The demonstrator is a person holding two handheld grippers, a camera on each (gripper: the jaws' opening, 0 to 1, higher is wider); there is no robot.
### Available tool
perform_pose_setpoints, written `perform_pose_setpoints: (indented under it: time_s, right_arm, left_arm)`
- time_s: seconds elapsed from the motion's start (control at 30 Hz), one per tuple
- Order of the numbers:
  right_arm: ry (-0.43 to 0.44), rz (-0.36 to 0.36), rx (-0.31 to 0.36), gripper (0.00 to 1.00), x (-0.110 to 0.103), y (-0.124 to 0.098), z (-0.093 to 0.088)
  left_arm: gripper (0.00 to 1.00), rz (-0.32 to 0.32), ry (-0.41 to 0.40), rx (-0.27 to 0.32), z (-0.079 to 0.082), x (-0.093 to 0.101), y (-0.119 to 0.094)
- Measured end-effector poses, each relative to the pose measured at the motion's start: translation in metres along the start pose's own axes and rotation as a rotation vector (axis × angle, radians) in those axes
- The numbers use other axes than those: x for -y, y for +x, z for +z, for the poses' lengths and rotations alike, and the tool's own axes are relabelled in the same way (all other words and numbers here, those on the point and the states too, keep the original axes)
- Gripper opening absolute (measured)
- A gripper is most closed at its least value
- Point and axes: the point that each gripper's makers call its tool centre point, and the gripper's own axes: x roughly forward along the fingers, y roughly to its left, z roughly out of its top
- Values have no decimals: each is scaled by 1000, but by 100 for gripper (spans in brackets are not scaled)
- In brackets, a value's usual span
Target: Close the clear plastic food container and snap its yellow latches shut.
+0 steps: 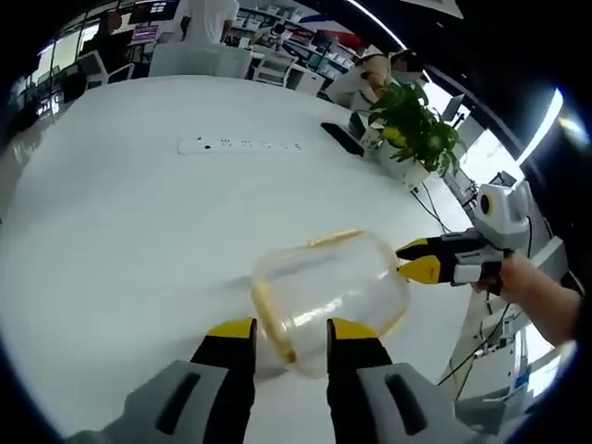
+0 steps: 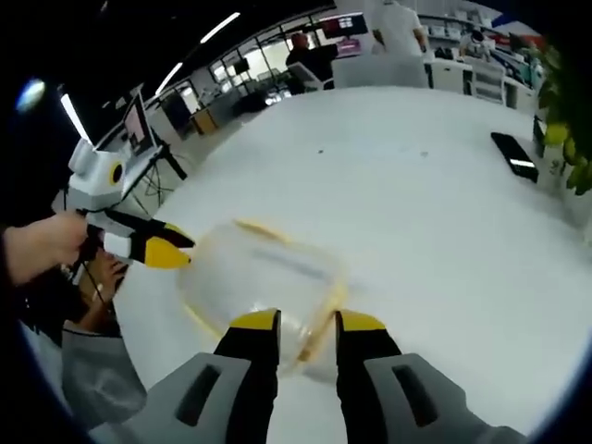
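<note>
**Clear plastic food container sitting between two grippers on the white table**

The clear plastic food container (image 1: 330, 298) is resting on the white table (image 1: 129, 231), with a gripper flanking it on each side. In the left gripper view, the left gripper (image 1: 289, 335) is reaching toward the near end of the container, its yellow-tipped jaws standing a moderate gap apart with the container's rim showing between them; whether they are actually pressing on it is unclear, since the plastic is blurred. A yellow latch (image 1: 274, 322) is running down the container's near-left edge, and another yellow strip (image 1: 333, 239) is lying along its far top edge. The right gripper (image 1: 413, 260) is coming in from the right, held by a hand (image 1: 523, 280), its yellow tips narrowly apart and sitting just beside the container's far wall (contact is too fine to judge).

In the right gripper view, the container (image 2: 264, 282) is lying just past the right gripper (image 2: 306, 322), whose jaws are standing apart with the yellow-edged rim between them. The left gripper (image 2: 171, 248) is entering from the left, its tips close against the container's side.

Farther back, a white power strip (image 1: 240, 145) is lying on the table, then a dark phone (image 1: 342, 139), and beside it a potted plant (image 1: 414, 125). Beyond the table, office chairs and people are showing.
</note>
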Motion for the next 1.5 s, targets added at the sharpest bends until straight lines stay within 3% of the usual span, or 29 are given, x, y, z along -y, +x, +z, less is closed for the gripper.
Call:
perform_pose_setpoints:
  time_s: [0.3, 0.5, 0.63, 0.87, 1.03, 1.5]
  right_arm:
    - [-85, 47, 20, 20, -11, -2, 9]
    - [-128, 88, 18, 19, -21, 2, 12]
    - [-141, 102, 12, 18, -24, 5, 13]
    - [-190, 127, -8, 18, -30, 12, 15]
    - [-236, 141, -31, 18, -32, 18, 17]
    - [-317, 202, -58, 17, -45, 31, 24]
  left_arm:
    - [24, -36, 195, -38, 3, 11, 1]
    - [25, -59, 297, -62, 8, 19, 6]
    - [25, -87, 319, -66, 9, 28, 9]
    - [25, -111, 456, -99, 9, 39, 17]
    - [26, -103, 630, -121, 14, 39, 23]
    - [26, -168, 735, -160, 10, 63, 37]
